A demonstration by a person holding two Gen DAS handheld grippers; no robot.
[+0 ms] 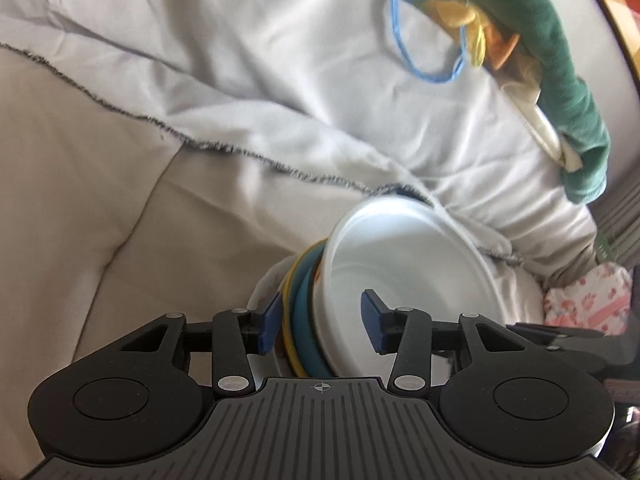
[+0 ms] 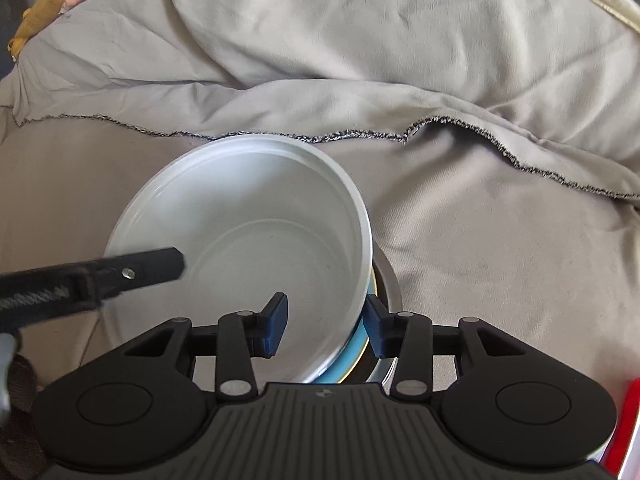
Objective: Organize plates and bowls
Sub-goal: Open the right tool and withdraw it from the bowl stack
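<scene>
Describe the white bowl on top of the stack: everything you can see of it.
The white bowl is round, deep and smooth, plastic or glazed by its look, with a stepped rim and nothing inside. It sits uppermost, nested on a teal dish and a yellow-rimmed one, over beige bedding. The left gripper and right gripper each straddle its wall, one finger inside and one outside, jaws open; contact is unclear.

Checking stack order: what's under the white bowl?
Under the round white bowl sit a teal plate and a yellow-rimmed plate, then a pale plate. Their centres are covered.
</scene>
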